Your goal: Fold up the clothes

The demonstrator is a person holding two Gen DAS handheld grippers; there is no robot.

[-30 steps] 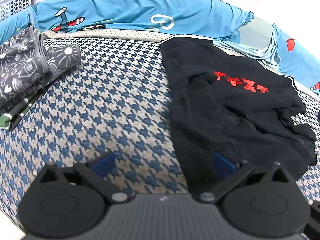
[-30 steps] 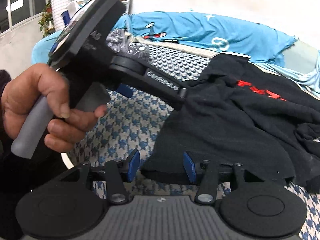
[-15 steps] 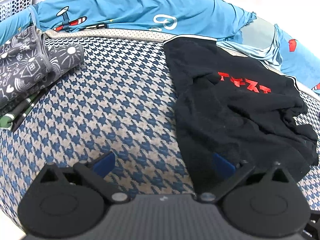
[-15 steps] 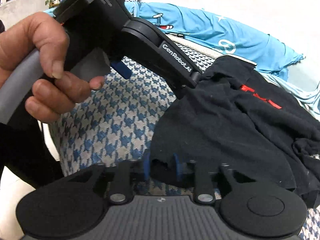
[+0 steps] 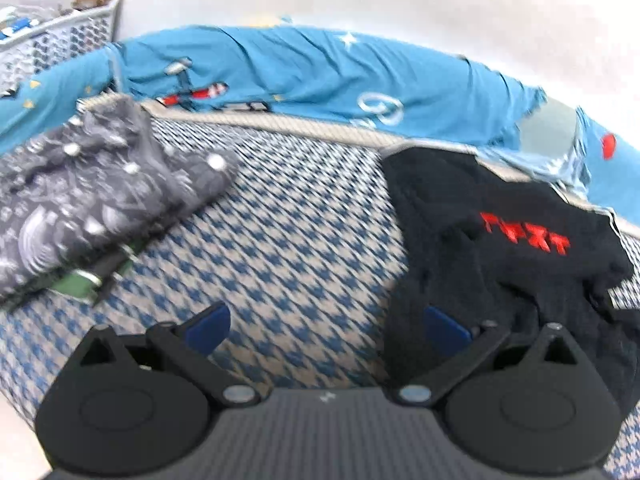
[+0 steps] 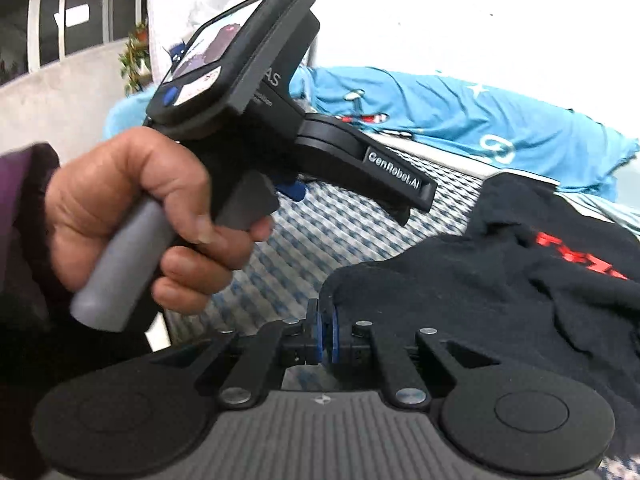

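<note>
right gripper just pinched shut on the black shirt hem at lower center (left gripper still wide, holding 0), so folding can start

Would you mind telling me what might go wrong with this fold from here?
The right gripper pinches only the edge of the black shirt, so the fabric may slip out when pulled. The left gripper is open with nothing between its fingers, so lifting one-handed could bunch the shirt. A wide sweep might disturb the grey folded garment.
</note>
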